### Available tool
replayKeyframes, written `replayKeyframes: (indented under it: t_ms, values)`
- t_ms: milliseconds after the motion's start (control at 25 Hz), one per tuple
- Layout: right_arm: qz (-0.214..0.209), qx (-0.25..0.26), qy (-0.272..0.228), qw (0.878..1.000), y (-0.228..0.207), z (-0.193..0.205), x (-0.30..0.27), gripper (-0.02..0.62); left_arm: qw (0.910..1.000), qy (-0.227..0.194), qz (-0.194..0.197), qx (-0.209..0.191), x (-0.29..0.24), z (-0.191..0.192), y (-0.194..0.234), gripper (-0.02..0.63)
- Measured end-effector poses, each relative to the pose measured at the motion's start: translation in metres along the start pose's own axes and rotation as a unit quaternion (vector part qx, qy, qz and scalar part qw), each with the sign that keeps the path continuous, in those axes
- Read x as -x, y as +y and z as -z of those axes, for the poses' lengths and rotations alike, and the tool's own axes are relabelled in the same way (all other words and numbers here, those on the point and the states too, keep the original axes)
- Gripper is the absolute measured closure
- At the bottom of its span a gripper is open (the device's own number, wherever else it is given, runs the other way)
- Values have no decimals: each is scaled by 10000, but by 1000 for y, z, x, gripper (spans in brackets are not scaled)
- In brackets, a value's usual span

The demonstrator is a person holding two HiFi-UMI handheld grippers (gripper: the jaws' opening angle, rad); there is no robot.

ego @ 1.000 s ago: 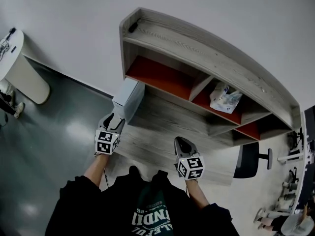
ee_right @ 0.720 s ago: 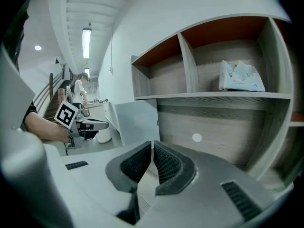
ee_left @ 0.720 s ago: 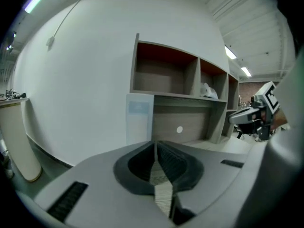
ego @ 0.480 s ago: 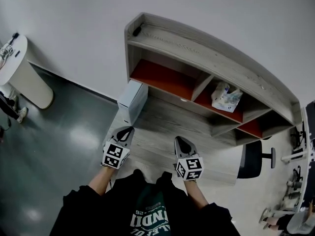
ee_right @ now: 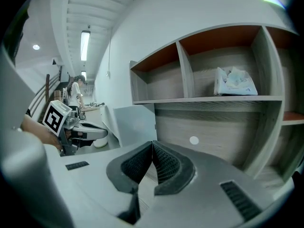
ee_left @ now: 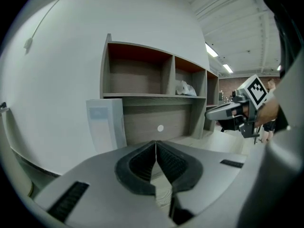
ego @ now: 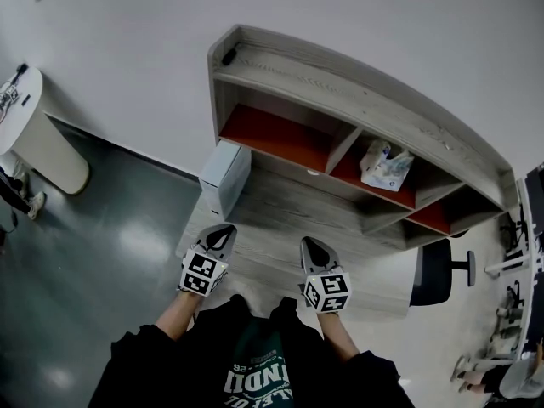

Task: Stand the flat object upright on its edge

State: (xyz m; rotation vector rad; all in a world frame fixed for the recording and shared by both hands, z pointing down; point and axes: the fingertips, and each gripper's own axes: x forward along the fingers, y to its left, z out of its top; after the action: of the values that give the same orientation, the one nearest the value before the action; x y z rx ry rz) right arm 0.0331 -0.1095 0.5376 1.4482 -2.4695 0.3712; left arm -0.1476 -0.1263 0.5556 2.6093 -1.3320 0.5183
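So here's where we are. The white flat box (ego: 223,177) stands upright on its edge at the left end of the shelf unit (ego: 357,83), right by the unit's bottom left corner. It looks like it sits just beside the unit's side wall, but we can't tell if the two actually touch. Neither gripper is on it.

Our left gripper (ego: 226,228) hangs in front of the shelf unit's left part, a little short of the box and clear of it. Its jaws are pressed together with nothing between them. Our right gripper (ego: 308,241) hovers in front of the unit's middle, also closed up tight and empty, and points at the unit's lower back panel.

Both grippers sit over the desk (ego: 280,215) that the shelf unit stands on. There's a crumpled white packet (ego: 380,164) in the unit's middle compartment, and a round white disc (ee_right: 193,140) on the back panel below that shelf. An office chair (ego: 433,274) sits off past the unit's right end.
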Motion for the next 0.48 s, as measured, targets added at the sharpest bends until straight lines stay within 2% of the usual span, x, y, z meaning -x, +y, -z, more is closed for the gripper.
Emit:
replayKeyframes:
  t_ms: [480]
  values:
    - [-92, 15, 31, 10000, 2, 1, 1, 560, 9999, 122, -78, 71, 2, 8, 7, 589]
